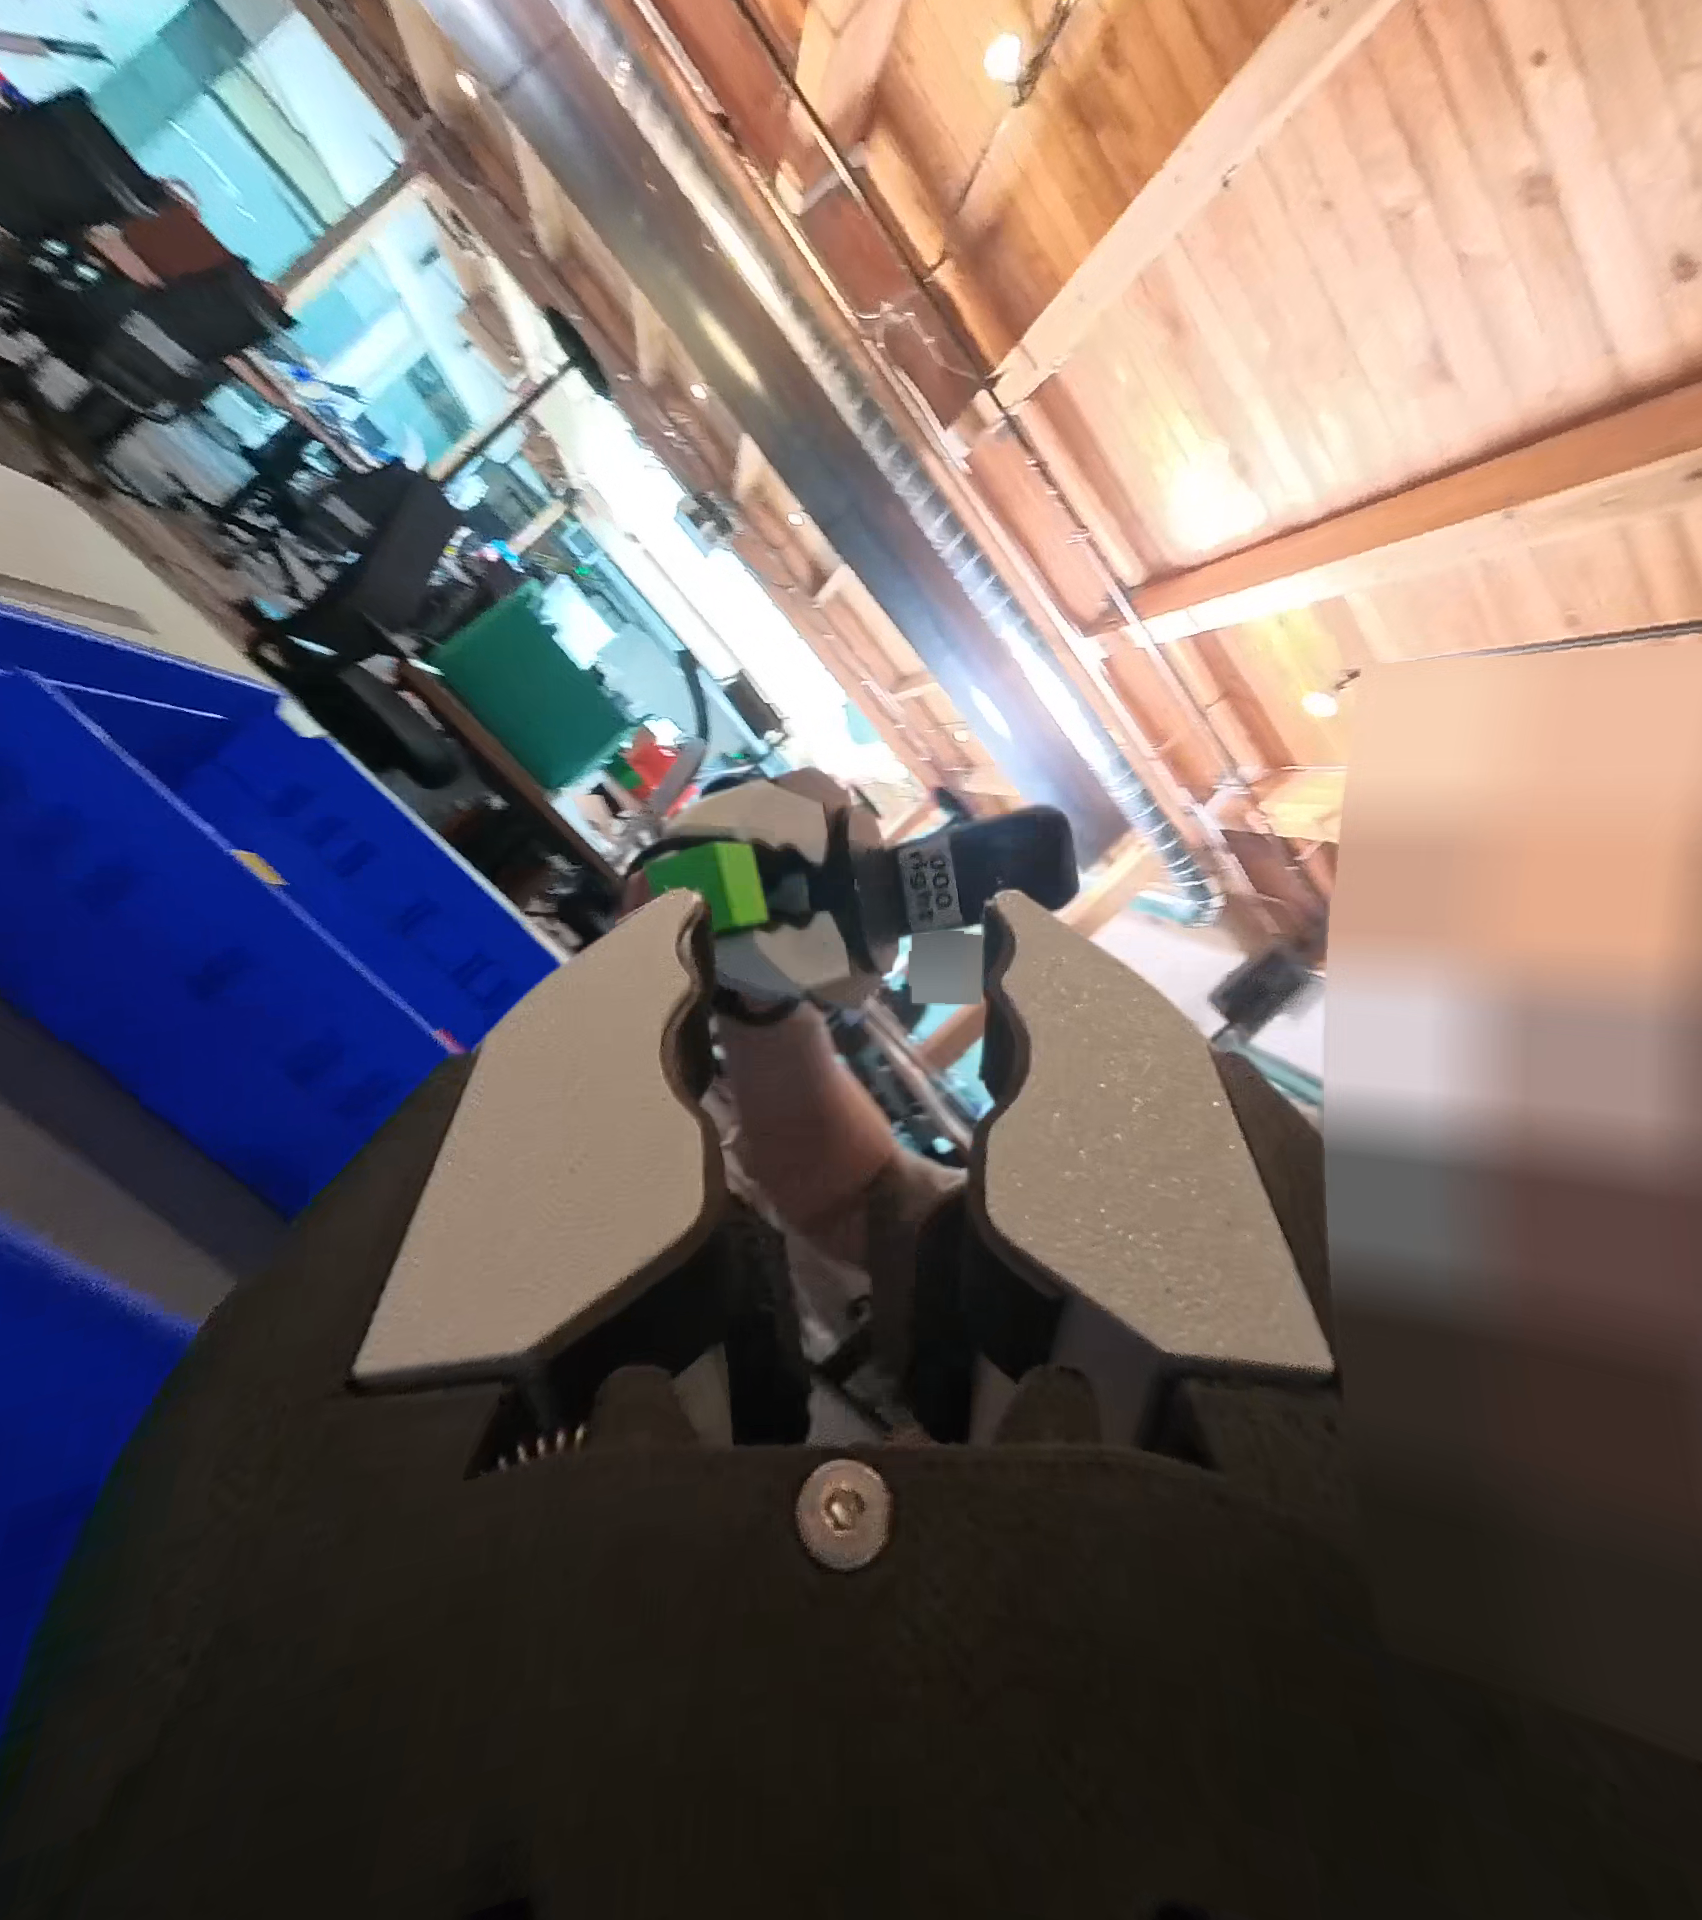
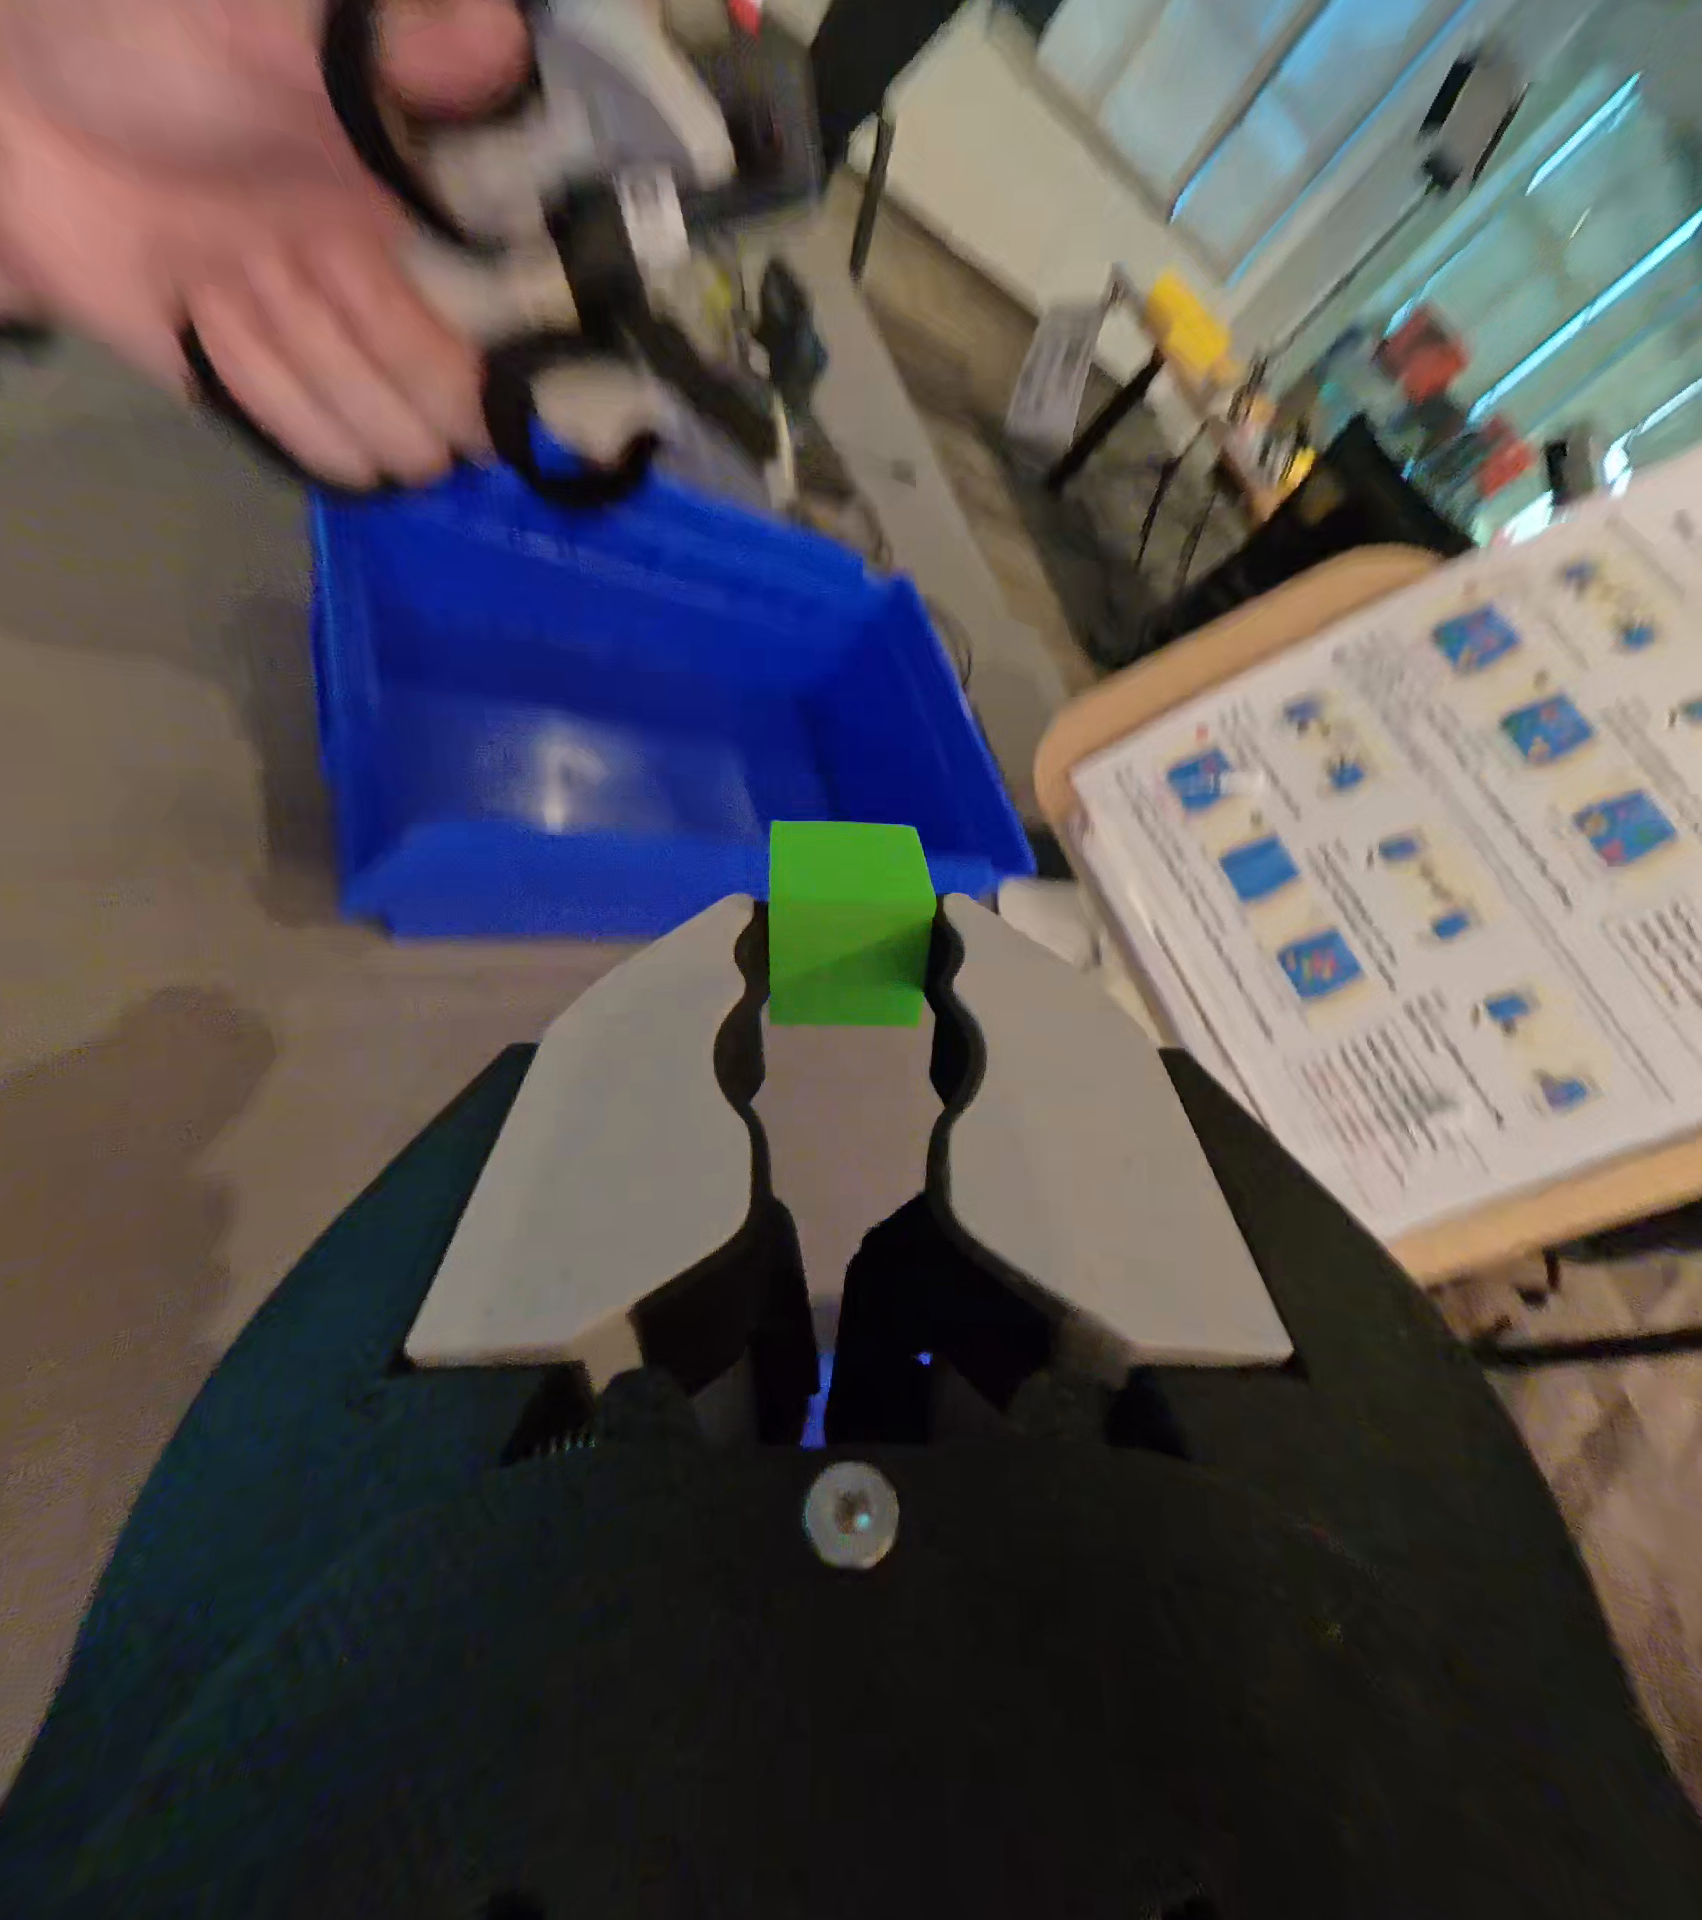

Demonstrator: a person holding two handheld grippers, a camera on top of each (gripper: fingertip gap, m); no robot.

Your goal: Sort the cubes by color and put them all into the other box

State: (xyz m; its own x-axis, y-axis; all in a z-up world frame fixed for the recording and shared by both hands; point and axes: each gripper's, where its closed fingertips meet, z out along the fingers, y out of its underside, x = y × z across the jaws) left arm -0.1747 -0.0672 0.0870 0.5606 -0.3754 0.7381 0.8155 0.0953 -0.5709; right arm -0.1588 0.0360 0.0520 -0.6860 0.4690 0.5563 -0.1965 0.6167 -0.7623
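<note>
On the left, two blue bins (image 1: 203,831) stood on the grey table (image 2: 78,831). Our left gripper (image 1: 842,925) was tilted up toward the wooden ceiling (image 1: 1346,260), jaws apart with nothing between them. Beyond it our right gripper (image 1: 722,888) was clamped on a green cube (image 1: 707,883), held in the air just short of the near wall of an open blue bin (image 2: 598,582).

Only the fingertips pinched the cube, so we judged that a steady squeeze and level wrist mattered most to keep it from twisting out.

Both views were smeared by motion. In the right wrist view our left hand (image 2: 151,208) was a blur, so its grip was unclear. The printed sheet (image 2: 1449,852) on the wooden board (image 2: 1190,623) at right was cut off.
</note>
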